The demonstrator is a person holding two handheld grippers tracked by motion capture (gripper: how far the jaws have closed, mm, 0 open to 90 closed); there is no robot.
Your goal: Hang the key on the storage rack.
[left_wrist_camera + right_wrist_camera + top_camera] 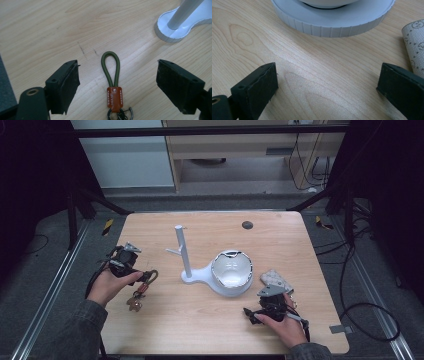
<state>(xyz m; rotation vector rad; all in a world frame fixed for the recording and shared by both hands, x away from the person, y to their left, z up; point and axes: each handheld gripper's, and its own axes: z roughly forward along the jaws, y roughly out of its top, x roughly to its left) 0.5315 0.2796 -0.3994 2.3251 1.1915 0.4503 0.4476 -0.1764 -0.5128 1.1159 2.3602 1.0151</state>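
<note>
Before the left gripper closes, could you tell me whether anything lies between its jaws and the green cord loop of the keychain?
Nothing visible does. The left gripper is open, its jaws either side of the green cord loop, with bare table between.

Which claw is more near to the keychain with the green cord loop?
The left. The left claw is open with the keychain lying between its jaws on the table. The right claw is far across, beside the white bowl.
</note>
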